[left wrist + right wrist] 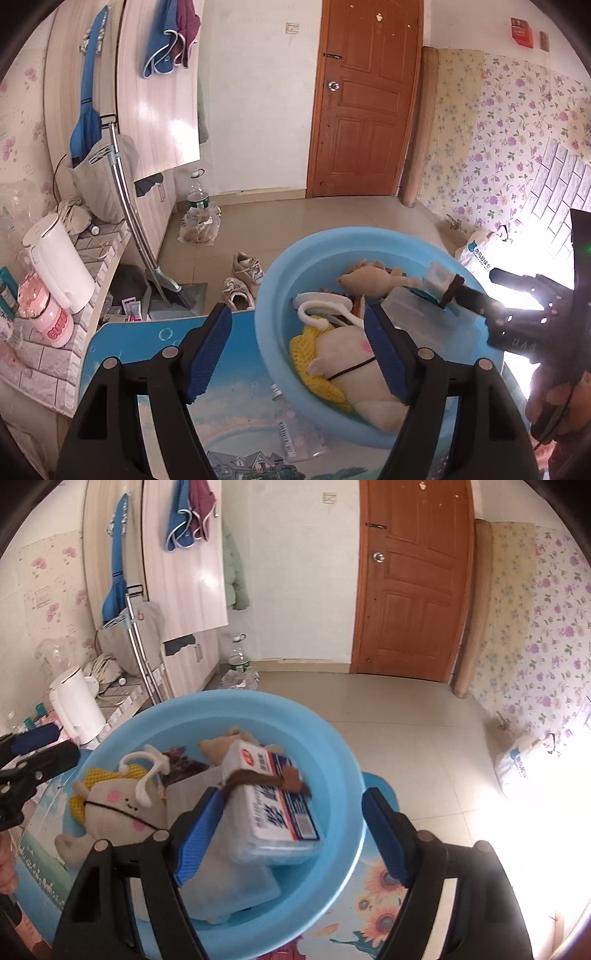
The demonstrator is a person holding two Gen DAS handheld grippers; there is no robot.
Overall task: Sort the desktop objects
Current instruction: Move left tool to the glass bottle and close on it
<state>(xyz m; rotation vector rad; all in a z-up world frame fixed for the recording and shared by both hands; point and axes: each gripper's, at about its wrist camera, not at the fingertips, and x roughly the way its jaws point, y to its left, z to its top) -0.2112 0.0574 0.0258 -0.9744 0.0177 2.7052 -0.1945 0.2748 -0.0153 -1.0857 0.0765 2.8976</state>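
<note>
A blue basin [280, 266] [258, 701] stands on the picture-printed table [236, 406]. In it lie a pale plush toy [354, 354] [118, 808] on yellow netting, a white hook, a tan plush and a clear plastic box [273, 805] with a blue-and-red label. A brown hair tie [258, 779] [452, 290] lies across the box. My right gripper [295, 801] [480, 288] is open over the basin; the box lies between its fingers, nearer the left pad and well apart from the right one. My left gripper [299, 354] [48, 749] is open and holds nothing, at the basin's left rim.
A clear tube [284, 417] lies on the table by the basin. On the side shelf to the left stand a white kettle [59, 266] and a pink cup [51, 317]. On the floor beyond are shoes [243, 280], a broom [162, 280], a water bottle [197, 195] and a white bag [480, 251].
</note>
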